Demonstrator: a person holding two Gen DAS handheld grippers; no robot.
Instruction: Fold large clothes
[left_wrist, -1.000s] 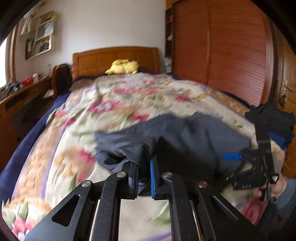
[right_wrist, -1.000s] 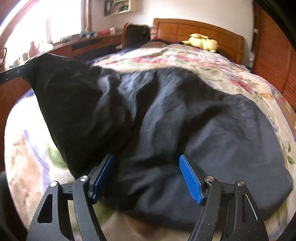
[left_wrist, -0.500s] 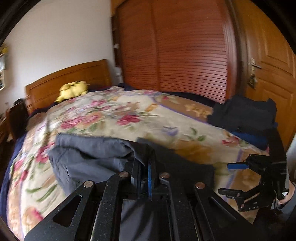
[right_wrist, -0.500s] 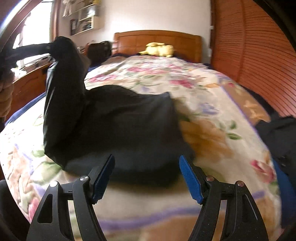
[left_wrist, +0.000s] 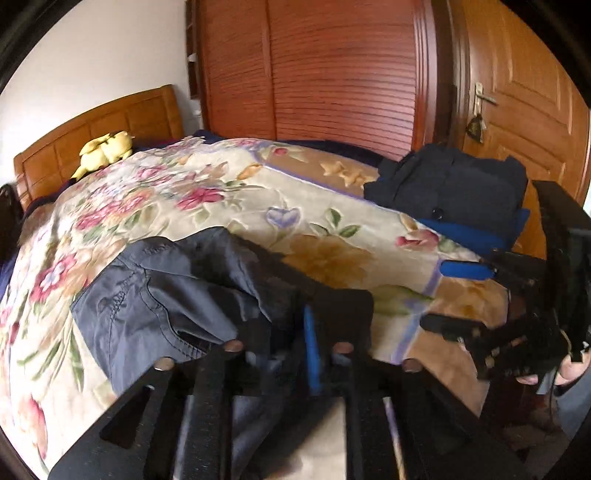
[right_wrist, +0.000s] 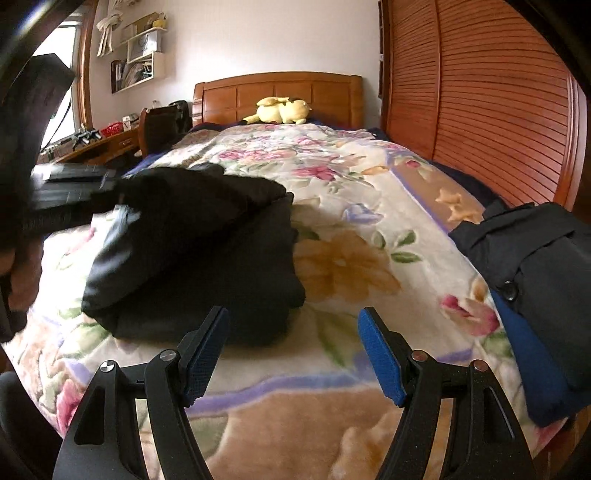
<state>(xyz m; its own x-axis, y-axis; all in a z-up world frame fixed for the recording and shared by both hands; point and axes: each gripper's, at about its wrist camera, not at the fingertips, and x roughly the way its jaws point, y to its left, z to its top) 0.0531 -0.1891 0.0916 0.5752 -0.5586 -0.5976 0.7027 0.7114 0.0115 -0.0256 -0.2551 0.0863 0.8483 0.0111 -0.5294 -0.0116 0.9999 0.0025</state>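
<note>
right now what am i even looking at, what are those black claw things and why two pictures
No robot: a person holds a two-finger clamp in each hand, with a camera on each looking along its fingers. One picture is from the left hand-held gripper, shut on a dark grey garment. The other is from the right hand-held gripper, open and holding nothing. Both look over a bed with a floral bedspread. On it lie that garment, a stack of folded dark clothes near the right edge, and a yellow plush toy by the headboard.

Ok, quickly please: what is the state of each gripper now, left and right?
Left gripper: closed, holding the dark grey garment.
Right gripper: open, holding nothing, above the floral blanket.
</note>
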